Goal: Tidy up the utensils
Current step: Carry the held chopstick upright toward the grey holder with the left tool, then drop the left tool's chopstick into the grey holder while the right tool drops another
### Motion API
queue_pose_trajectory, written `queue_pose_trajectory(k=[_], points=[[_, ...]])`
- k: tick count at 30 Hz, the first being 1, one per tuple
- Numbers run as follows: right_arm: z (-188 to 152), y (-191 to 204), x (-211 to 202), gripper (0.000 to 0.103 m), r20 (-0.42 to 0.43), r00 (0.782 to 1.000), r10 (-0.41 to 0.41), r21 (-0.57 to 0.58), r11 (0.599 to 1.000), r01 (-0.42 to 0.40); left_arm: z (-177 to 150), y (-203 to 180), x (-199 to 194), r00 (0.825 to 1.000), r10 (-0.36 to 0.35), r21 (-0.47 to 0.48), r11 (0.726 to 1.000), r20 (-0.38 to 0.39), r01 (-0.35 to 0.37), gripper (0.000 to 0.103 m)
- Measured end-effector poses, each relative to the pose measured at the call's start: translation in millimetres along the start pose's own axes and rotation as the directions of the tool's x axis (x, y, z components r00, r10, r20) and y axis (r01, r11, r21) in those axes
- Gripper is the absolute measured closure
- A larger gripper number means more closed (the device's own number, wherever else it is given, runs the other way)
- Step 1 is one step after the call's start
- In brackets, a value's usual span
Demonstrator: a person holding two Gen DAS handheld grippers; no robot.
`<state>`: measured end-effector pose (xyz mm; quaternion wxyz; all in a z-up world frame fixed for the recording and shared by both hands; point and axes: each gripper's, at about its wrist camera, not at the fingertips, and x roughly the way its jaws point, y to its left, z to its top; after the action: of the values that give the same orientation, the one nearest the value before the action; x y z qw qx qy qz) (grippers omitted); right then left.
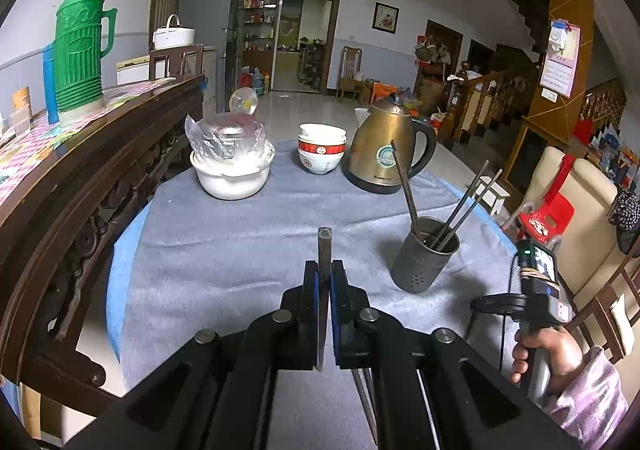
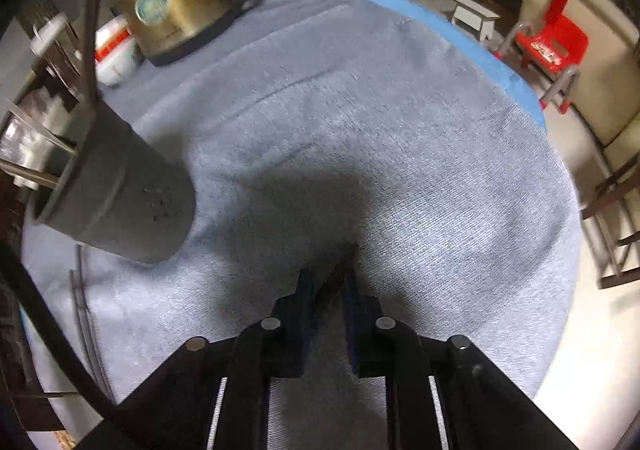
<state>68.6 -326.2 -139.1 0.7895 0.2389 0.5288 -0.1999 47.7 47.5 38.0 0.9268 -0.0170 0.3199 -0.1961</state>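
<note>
My left gripper (image 1: 325, 274) is shut on a dark chopstick (image 1: 324, 242) that stands up between its blue pads above the grey cloth. Other chopsticks (image 1: 366, 402) lie under its right finger. To the right stands a dark metal holder (image 1: 424, 258) with several chopsticks (image 1: 460, 206) leaning in it. My right gripper (image 2: 328, 282) points steeply down at the cloth, and a dark chopstick (image 2: 340, 270) lies slanted between its pads, which are shut on it. The holder (image 2: 120, 190) is to its left. More chopsticks (image 2: 80, 310) lie on the cloth at the left edge.
A brass kettle (image 1: 384, 150), stacked bowls (image 1: 322, 150) and a white pot with a bagged lid (image 1: 232, 166) stand at the table's far side. A carved wooden sideboard (image 1: 80, 190) borders the left. A hand (image 1: 548, 350) holds a handle at the right edge. Chairs (image 2: 616, 210) stand right.
</note>
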Motion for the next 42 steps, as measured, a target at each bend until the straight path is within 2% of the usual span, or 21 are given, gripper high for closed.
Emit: queue_pose_trajectory(k=[2, 5, 8, 10, 13, 17, 18, 24, 27, 32, 35, 38, 41, 42], points=[[-2.3, -7.2, -5.2, 0.095, 0.004, 0.998, 0.066, 0.029, 0.997, -0.066, 1.9, 0.1, -0.7, 1.000, -0.004, -0.006, 1.000, -0.005, 0.004, 0.098], [-4.6, -10.5, -27.6, 0.096, 0.074, 0.983, 0.167, 0.009, 0.986, -0.168, 6.5, -3.1, -2.1, 1.000, -0.019, -0.011, 1.000, -0.010, 0.019, 0.098], [-4.4, -11.8, -58.0, 0.096, 0.148, 0.946, 0.289, -0.012, 0.957, -0.290, 13.0, -8.4, -3.9, 0.999, -0.042, -0.016, 0.999, -0.007, 0.042, 0.098], [-6.6, -9.9, -78.1, 0.096, 0.203, 0.919, 0.338, -0.033, 0.940, -0.338, 18.1, -13.7, -6.6, 0.998, -0.055, -0.010, 0.998, -0.001, 0.055, 0.098], [-4.7, -10.8, -111.9, 0.096, 0.309, 0.857, 0.413, -0.072, 0.908, -0.412, 31.2, -26.6, -12.8, 0.997, -0.078, 0.013, 0.997, 0.017, 0.078, 0.098], [-3.1, -6.4, -151.2, 0.096, 0.432, 0.778, 0.456, -0.108, 0.883, -0.458, 49.8, -45.1, -19.9, 0.991, -0.118, 0.036, 0.993, 0.054, 0.116, 0.098], [-2.6, -6.1, -164.0, 0.096, 0.477, 0.745, 0.467, -0.122, 0.874, -0.469, 56.0, -50.3, -21.1, 0.989, -0.129, 0.042, 0.991, 0.068, 0.127, 0.098], [0.3, -3.2, -225.5, 0.096, 0.658, 0.615, 0.435, -0.173, 0.882, -0.438, 90.7, -76.9, -23.4, 0.973, -0.166, 0.063, 0.985, 0.160, 0.158, 0.098], [3.4, 0.3, -245.0, 0.096, 0.718, 0.561, 0.412, -0.184, 0.890, -0.418, 106.3, -86.6, -19.6, 0.959, -0.199, 0.050, 0.980, 0.200, 0.193, 0.098], [13.3, 14.6, -248.6, 0.096, 0.772, 0.526, 0.358, -0.171, 0.913, -0.371, 123.0, -102.8, 2.2, 0.945, -0.200, 0.020, 0.979, 0.260, 0.201, 0.098], [17.0, 24.4, -240.4, 0.096, 0.792, 0.518, 0.323, -0.156, 0.927, -0.340, 124.0, -109.6, 23.7, 0.951, -0.182, 0.001, 0.982, 0.249, 0.188, 0.098], [22.5, 27.1, -228.6, 0.096, 0.782, 0.538, 0.316, -0.154, 0.933, -0.324, 116.5, -117.7, 46.8, 0.965, -0.136, 0.010, 0.990, 0.225, 0.137, 0.098], [26.8, 36.0, -209.7, 0.096, 0.731, 0.594, 0.336, -0.173, 0.933, -0.314, 105.7, -119.1, 67.6, 0.978, -0.126, -0.001, 0.992, 0.166, 0.128, 0.098], [27.0, 36.6, -205.9, 0.096, 0.719, 0.607, 0.340, -0.177, 0.933, -0.312, 101.0, -117.9, 75.7, 0.983, -0.124, -0.007, 0.992, 0.138, 0.127, 0.098]])
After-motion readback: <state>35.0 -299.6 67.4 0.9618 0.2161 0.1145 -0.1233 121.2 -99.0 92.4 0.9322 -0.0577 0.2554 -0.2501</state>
